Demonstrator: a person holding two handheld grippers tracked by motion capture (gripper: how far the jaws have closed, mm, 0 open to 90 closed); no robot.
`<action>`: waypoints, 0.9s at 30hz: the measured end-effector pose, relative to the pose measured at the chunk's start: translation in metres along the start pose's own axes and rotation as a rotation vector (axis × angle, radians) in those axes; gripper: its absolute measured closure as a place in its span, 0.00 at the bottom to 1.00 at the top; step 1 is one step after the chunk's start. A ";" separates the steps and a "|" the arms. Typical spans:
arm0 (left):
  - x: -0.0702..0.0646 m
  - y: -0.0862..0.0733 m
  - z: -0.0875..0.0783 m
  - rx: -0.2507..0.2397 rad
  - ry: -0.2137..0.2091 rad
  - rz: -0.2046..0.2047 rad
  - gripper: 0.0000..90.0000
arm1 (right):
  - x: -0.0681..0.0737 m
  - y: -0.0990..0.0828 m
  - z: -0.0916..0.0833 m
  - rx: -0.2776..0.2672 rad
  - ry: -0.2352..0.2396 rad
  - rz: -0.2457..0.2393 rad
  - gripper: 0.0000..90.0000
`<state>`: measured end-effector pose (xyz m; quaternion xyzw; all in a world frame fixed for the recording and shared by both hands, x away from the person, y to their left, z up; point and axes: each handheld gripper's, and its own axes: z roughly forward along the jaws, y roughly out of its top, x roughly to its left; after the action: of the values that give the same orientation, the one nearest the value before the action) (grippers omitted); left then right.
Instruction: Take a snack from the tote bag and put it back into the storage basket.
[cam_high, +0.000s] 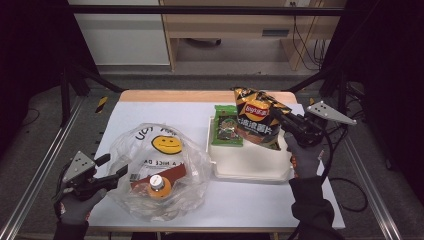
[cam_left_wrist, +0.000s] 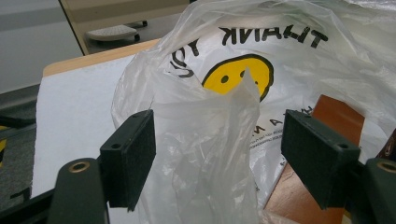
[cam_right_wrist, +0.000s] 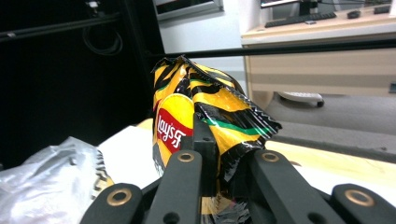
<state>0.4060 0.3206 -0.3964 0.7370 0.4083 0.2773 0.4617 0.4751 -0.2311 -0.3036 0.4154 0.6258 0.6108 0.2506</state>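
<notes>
A clear plastic bag (cam_high: 160, 170) printed with a yellow smiley lies on the table's left half. Inside it are an orange-capped bottle (cam_high: 159, 185) and a brown packet (cam_high: 172, 174). My left gripper (cam_high: 116, 166) is open at the bag's left edge. In the left gripper view a raised fold of the plastic bag (cam_left_wrist: 219, 140) stands between the spread jaws of the left gripper (cam_left_wrist: 217, 144), touching neither pad. My right gripper (cam_high: 277, 117) is shut on a black-and-yellow Lay's chip bag (cam_high: 257, 117), held up over the white tray (cam_high: 250, 167). The right gripper (cam_right_wrist: 219, 140) pinches the chip bag (cam_right_wrist: 210, 102) at its lower edge.
A green snack packet (cam_high: 226, 125) lies in the tray's far left corner. The table (cam_high: 150, 112) has a wooden strip along its far edge. Metal frame rails run down both sides. Desks and cables stand beyond the table.
</notes>
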 end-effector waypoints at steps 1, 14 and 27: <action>0.000 0.000 0.000 0.000 0.001 0.000 0.29 | -0.002 -0.001 0.000 0.002 -0.006 -0.001 0.95; 0.001 0.000 0.000 0.001 0.004 -0.003 0.28 | -0.035 -0.024 0.002 0.056 -0.059 0.040 0.95; 0.002 -0.001 0.000 -0.002 0.006 -0.007 0.29 | -0.055 -0.044 0.023 0.127 -0.105 0.070 0.94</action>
<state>0.4067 0.3228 -0.3975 0.7342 0.4119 0.2784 0.4624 0.5137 -0.2594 -0.3597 0.4837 0.6341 0.5557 0.2348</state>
